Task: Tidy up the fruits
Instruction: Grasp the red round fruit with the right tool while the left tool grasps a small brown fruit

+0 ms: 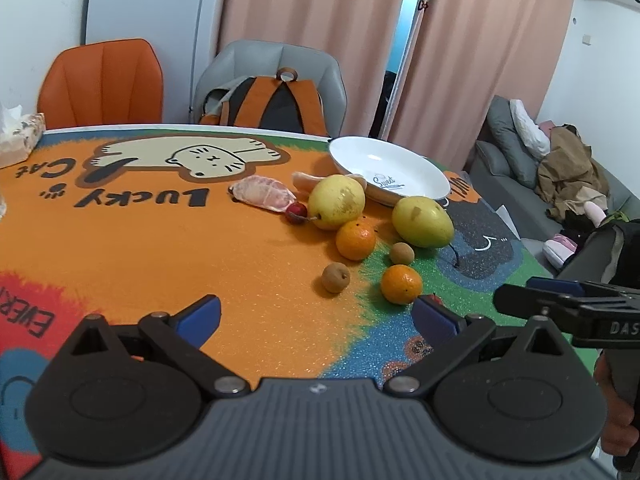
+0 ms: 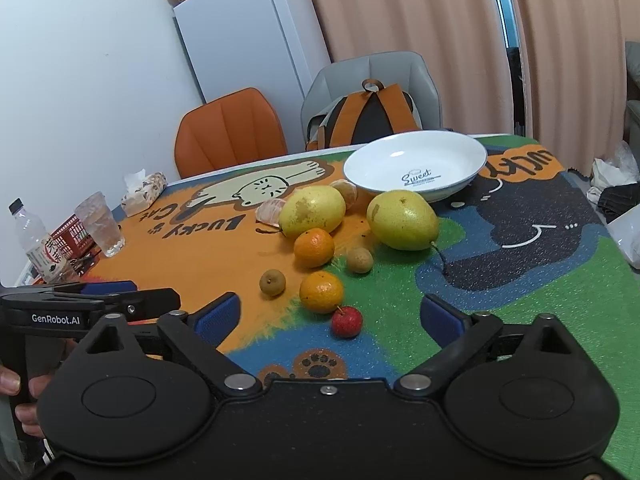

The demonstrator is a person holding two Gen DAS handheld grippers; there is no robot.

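Fruits lie on a colourful mat in front of an empty white plate (image 1: 390,170) (image 2: 416,166). There are two yellow pears (image 2: 312,211) (image 2: 402,220), two tangerines (image 2: 314,247) (image 2: 321,291), two small brown longans (image 2: 272,282) (image 2: 359,260), a small red fruit (image 2: 347,321) and peeled citrus segments (image 1: 264,198). A second red fruit (image 1: 297,212) lies by the far pear. My left gripper (image 1: 316,322) is open and empty, short of the fruits. My right gripper (image 2: 330,320) is open, with the near red fruit between its fingers' reach.
A tissue pack (image 2: 144,192), a glass (image 2: 100,224), a water bottle (image 2: 38,240) and a red box (image 2: 70,236) stand at the table's left. An orange chair (image 2: 230,132) and a grey chair with a backpack (image 2: 370,114) stand behind the table. A sofa (image 1: 520,168) is at the right.
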